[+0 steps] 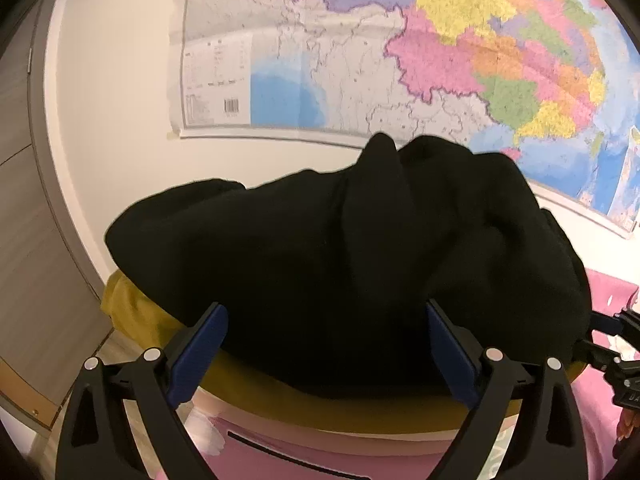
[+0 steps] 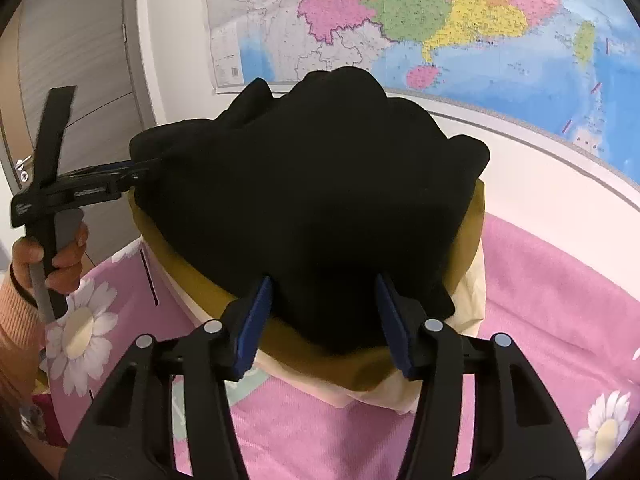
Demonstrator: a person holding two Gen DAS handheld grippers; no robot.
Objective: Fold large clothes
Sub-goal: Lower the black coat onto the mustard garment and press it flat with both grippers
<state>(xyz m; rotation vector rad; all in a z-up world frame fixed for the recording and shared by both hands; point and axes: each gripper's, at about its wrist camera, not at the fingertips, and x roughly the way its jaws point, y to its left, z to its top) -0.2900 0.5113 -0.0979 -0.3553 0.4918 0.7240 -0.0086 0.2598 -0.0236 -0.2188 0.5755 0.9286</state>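
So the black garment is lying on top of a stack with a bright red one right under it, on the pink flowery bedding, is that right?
Not quite: the garment right under the black garment is mustard yellow, not red, as the right wrist view shows. The rest holds: it tops the stack on the pink flowery bedding.

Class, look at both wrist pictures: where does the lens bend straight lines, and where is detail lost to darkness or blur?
Left wrist view: the wall map has its lower edge bowed by the fisheye, its print is soft, and the black garment shows almost no folds. Right wrist view: the door curves, and the same garment is a near-featureless dark mass.
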